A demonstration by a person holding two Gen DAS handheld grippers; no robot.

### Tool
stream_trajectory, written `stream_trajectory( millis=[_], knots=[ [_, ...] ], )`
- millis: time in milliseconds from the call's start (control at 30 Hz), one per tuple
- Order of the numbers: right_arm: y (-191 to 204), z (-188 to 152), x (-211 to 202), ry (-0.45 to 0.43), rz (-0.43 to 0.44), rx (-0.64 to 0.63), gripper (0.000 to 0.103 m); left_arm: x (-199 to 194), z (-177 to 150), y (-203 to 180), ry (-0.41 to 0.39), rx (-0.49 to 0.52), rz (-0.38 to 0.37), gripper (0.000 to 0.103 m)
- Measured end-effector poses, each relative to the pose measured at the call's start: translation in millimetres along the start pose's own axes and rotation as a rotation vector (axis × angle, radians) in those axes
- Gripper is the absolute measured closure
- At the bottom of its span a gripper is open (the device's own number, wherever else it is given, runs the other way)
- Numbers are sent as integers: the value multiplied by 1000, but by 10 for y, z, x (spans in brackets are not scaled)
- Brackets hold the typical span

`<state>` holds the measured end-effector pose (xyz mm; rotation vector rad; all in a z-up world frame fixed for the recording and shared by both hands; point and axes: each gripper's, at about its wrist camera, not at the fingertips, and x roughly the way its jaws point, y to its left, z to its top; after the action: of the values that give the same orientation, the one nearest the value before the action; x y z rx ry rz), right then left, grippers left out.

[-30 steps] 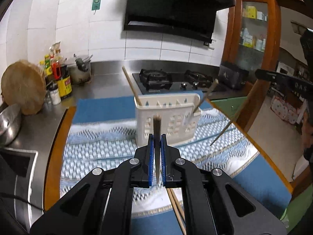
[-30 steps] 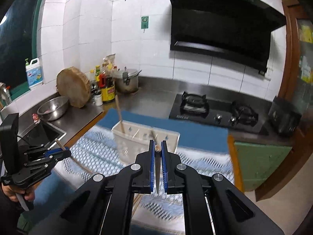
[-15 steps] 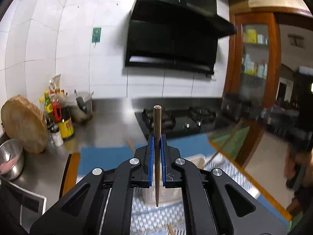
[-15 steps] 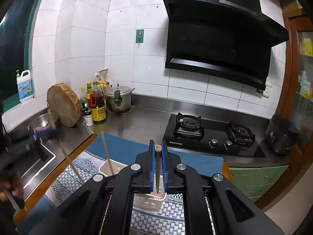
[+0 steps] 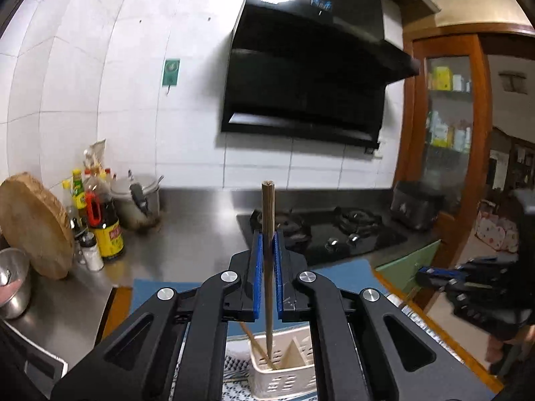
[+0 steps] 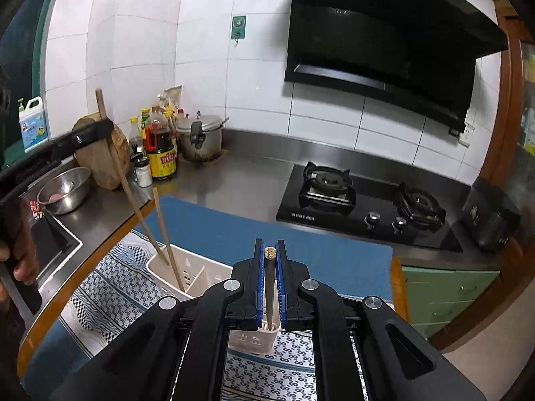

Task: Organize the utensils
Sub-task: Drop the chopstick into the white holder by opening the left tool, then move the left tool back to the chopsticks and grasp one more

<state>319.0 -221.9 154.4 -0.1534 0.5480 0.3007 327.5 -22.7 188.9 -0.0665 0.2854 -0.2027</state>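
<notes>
My left gripper [image 5: 267, 234] is shut on a wooden chopstick [image 5: 268, 267] held upright. Its lower tip dips into the left end of the white slotted caddy [image 5: 284, 372], beside another chopstick [image 5: 256, 344] leaning there. In the right wrist view the left gripper [image 6: 90, 133] shows at the left with that chopstick [image 6: 123, 180] slanting down into the caddy [image 6: 197, 272]. My right gripper [image 6: 269, 244] is shut on a second chopstick [image 6: 269, 284], whose lower end hangs over the caddy's right end. The right gripper [image 5: 434, 272] appears blurred at the right of the left wrist view.
The caddy stands on a patterned cloth [image 6: 127, 287] over a blue mat [image 6: 234, 230]. Behind are a black gas hob [image 6: 364, 207], sauce bottles [image 6: 162, 153], a pressure cooker [image 6: 200, 137], a round wooden block [image 5: 33, 224], a steel bowl [image 6: 65, 190] and a sink [image 6: 50, 244].
Both grippers have come in over the caddy. The left one rose from in front of it and now holds its chopstick tip in the caddy; the right one moved closer above it.
</notes>
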Motion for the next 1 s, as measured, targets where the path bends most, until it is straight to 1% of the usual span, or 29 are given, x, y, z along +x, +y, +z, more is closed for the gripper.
stream_trajectory(
  millis=[100,233,267,333,467,533,667,733,833,900,967,1000],
  knots=[
    [11,-44,53,11,3,-1,96,156,-131,93,54,-28,-5,98],
    [17,-67,71,15,6,6,96,264,-250,182,102,-49,-4,97],
    [16,-72,59,13,6,9,95,276,-275,206,107,-52,0,94],
    [5,-79,27,9,11,14,87,275,-306,224,119,-49,1,94],
    [-18,-110,-156,-12,10,22,81,173,-324,220,127,-51,-6,94],
    [-3,-155,-310,-27,14,23,76,46,-336,198,126,-51,-13,94],
    [83,-366,-676,-49,42,25,72,-285,-422,128,130,-42,-22,94],
    [136,-490,-830,-57,57,26,68,-498,-531,104,147,-40,-22,92],
    [256,-760,-1072,-61,88,25,61,-775,-708,68,158,-35,-19,81],
    [344,-941,-1184,-58,101,19,60,-977,-853,49,171,-33,-24,81],
    [408,-1110,-1267,-56,114,26,57,-1120,-971,34,183,-30,-25,81],
    [449,-1227,-1310,-51,126,33,53,-1222,-1064,17,190,-25,-22,81]
  ],
)
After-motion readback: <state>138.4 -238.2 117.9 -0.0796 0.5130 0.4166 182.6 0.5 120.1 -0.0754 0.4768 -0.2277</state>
